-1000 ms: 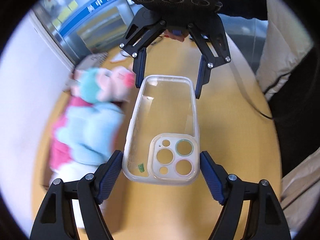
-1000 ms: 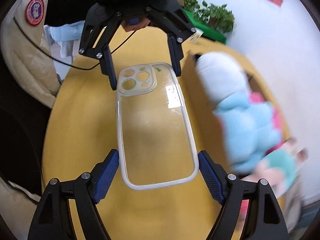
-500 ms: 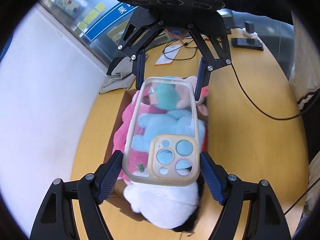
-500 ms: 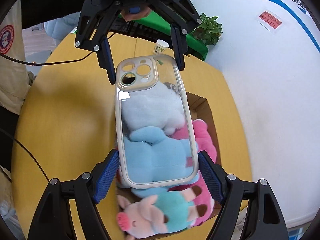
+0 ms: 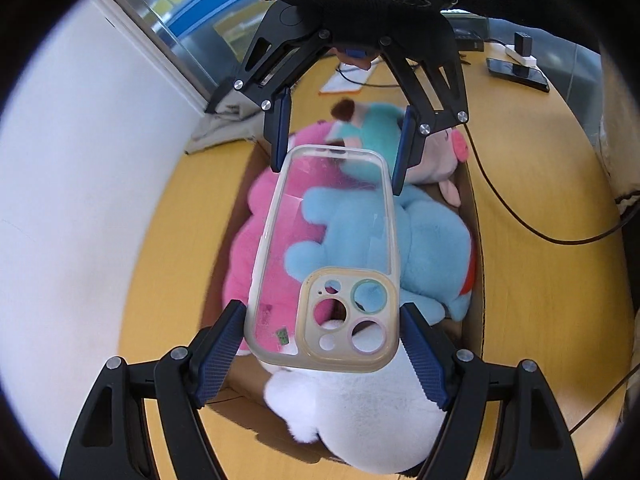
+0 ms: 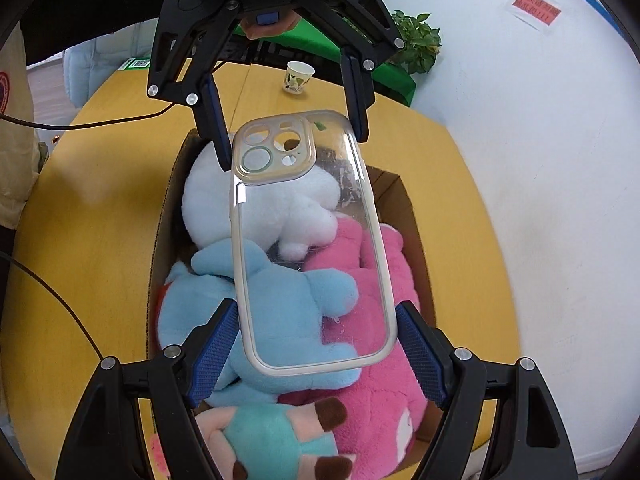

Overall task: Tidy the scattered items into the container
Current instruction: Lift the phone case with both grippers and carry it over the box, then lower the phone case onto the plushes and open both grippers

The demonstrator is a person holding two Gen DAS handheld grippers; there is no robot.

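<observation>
A clear phone case (image 5: 324, 264) hangs in the air between my two grippers, over an open cardboard box (image 5: 476, 240). My left gripper (image 5: 322, 346) is shut on its camera end. My right gripper (image 6: 316, 344) is shut on its plain end (image 6: 308, 264). Each view shows the other gripper facing it. The box (image 6: 404, 196) holds a white plush (image 6: 272, 204), a blue plush (image 6: 280, 300), a pink plush (image 6: 380, 380) and a pig plush in teal (image 6: 268, 436).
The box sits on a yellow round table (image 5: 540, 280) by a white wall. A black cable (image 5: 520, 216), a dark phone (image 5: 516, 74) and a grey cloth (image 5: 216, 132) lie at one end. A paper cup (image 6: 298, 77) and a potted plant (image 6: 416, 44) stand at the other.
Both grippers have carried the phone case from over the bare table to above the box of plush toys, and it now hangs lower and closer to them.
</observation>
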